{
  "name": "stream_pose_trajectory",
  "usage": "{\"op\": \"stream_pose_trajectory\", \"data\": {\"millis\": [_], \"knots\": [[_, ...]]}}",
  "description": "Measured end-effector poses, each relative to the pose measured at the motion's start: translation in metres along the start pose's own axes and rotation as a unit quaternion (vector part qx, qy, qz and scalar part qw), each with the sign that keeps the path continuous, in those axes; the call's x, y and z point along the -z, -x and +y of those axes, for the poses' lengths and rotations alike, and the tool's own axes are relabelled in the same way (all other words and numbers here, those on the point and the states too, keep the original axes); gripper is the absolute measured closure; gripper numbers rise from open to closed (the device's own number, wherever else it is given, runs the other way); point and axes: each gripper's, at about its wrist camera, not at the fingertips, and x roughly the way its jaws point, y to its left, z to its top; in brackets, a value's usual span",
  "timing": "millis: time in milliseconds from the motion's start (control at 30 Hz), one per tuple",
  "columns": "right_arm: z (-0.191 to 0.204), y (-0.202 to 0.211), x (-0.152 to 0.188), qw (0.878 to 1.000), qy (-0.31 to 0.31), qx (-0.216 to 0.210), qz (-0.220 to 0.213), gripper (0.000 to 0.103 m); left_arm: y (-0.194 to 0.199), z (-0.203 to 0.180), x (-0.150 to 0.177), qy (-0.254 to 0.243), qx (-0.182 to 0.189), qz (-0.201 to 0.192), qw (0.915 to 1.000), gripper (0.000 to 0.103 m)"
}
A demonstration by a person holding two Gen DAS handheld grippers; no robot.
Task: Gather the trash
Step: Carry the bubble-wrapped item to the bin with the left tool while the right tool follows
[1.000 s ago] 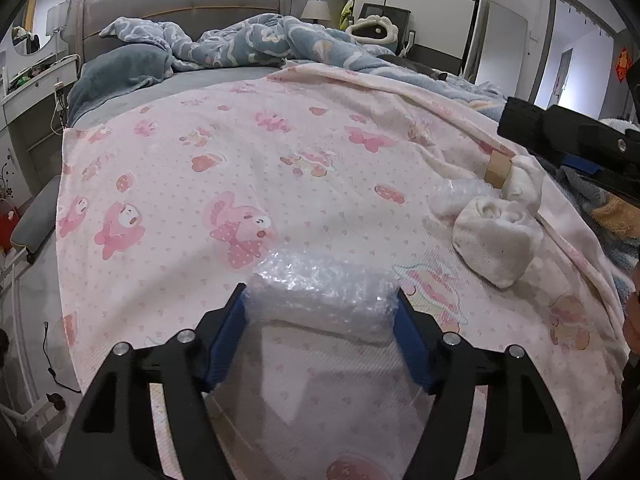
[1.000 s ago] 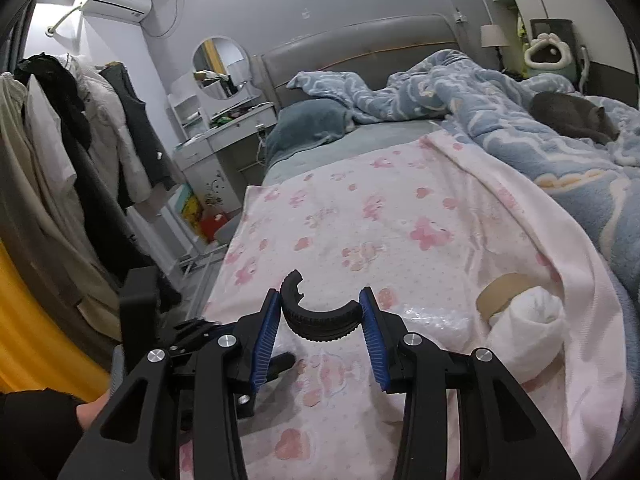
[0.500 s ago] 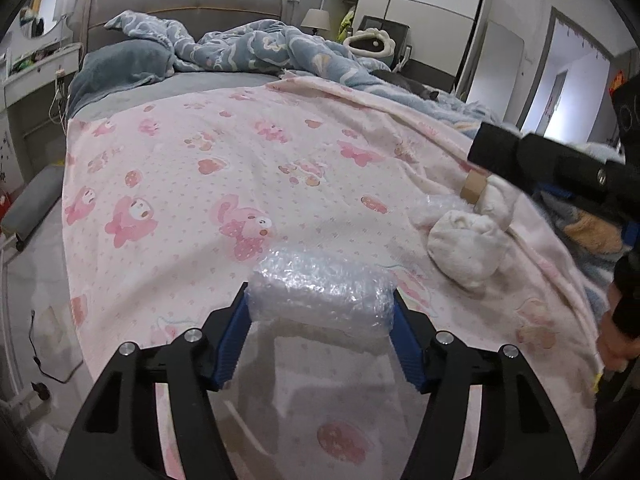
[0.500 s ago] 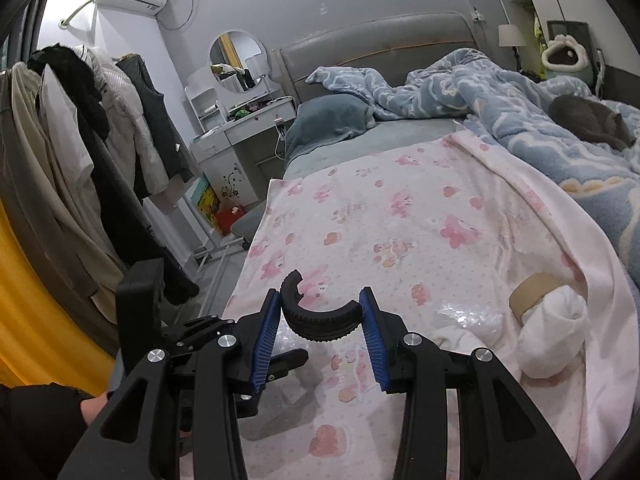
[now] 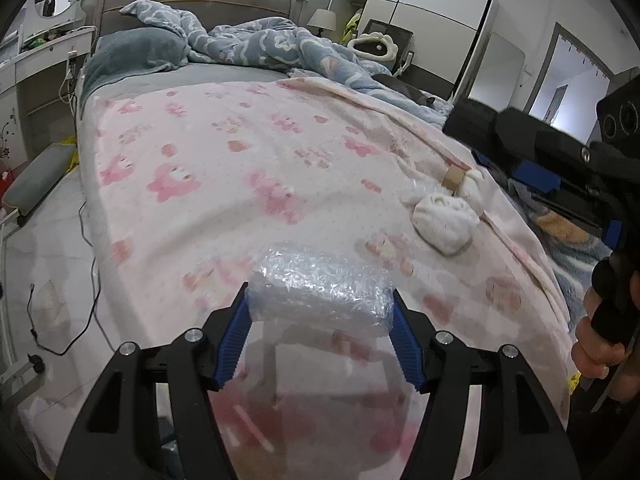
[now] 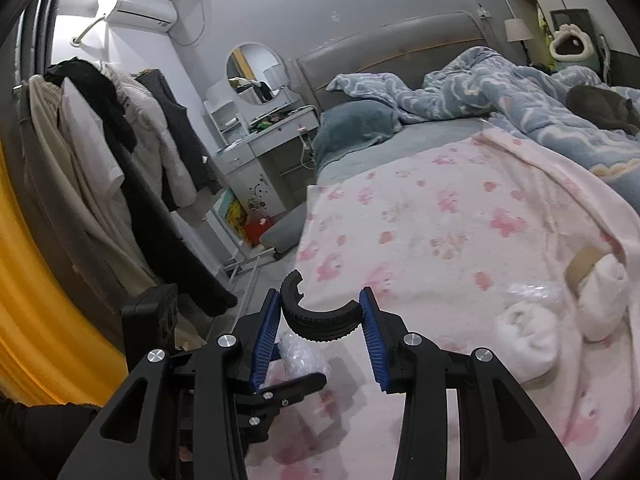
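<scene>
My left gripper [image 5: 319,295] is shut on a wad of clear bubble wrap [image 5: 316,280], held above the near part of the pink blanket [image 5: 224,152]. My right gripper [image 6: 320,312] is shut on a black ribbed half-ring of plastic [image 6: 316,328]. In the right wrist view the left gripper [image 6: 280,364] sits just below and left, with its bubble wrap [image 6: 300,356] showing. On the blanket lie white crumpled wads [image 5: 444,220] [image 6: 528,336], a cardboard tape core [image 5: 454,176] [image 6: 580,264] and a scrap of clear plastic [image 5: 420,190] [image 6: 528,292].
A blue duvet [image 5: 260,44] is heaped at the bed's head, with a grey cat [image 6: 600,108] on it. Hanging clothes [image 6: 120,160] and a dressing table [image 6: 264,136] stand to the bed's left. A cable [image 5: 80,280] trails on the floor. A hand [image 5: 596,344] grips the right tool.
Both grippers have drawn back and risen from the bed with their loads still held; the wads and tape core look farther off. The left jaws narrowed slightly on the bubble wrap.
</scene>
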Motion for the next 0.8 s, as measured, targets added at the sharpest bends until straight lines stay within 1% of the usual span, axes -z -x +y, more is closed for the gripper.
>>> {"op": "stream_pose_trajectory", "data": {"millis": [200, 333, 433, 533, 633, 700, 800], "knots": [[0.031, -0.008, 0.012, 1.0, 0.007, -0.008, 0.002, 0.062, 0.029, 0.019, 0.02, 0.012, -0.015, -0.003, 0.9998, 0.036], [0.05, -0.015, 0.02, 1.0, 0.008, -0.016, 0.006, 0.062, 0.047, 0.035, 0.034, 0.025, -0.036, -0.001, 0.999, 0.036], [0.07, -0.02, 0.028, 1.0, 0.021, -0.019, 0.012, 0.062, 0.055, 0.048, 0.045, 0.033, -0.055, 0.007, 0.9979, 0.036], [0.086, -0.026, 0.036, 0.999, 0.035, -0.018, 0.019, 0.062, 0.06, 0.063, 0.057, 0.04, -0.078, 0.022, 0.9959, 0.036], [0.097, -0.031, 0.042, 0.999, 0.036, -0.022, 0.024, 0.062, 0.061, 0.076, 0.071, 0.049, -0.101, 0.047, 0.9926, 0.036], [0.102, -0.034, 0.045, 0.999, 0.037, -0.024, 0.027, 0.062, 0.06, 0.086, 0.082, 0.055, -0.117, 0.069, 0.9891, 0.036], [0.115, -0.04, 0.051, 0.998, 0.048, -0.023, 0.033, 0.062, 0.059, 0.099, 0.096, 0.064, -0.133, 0.095, 0.9845, 0.036]]}}
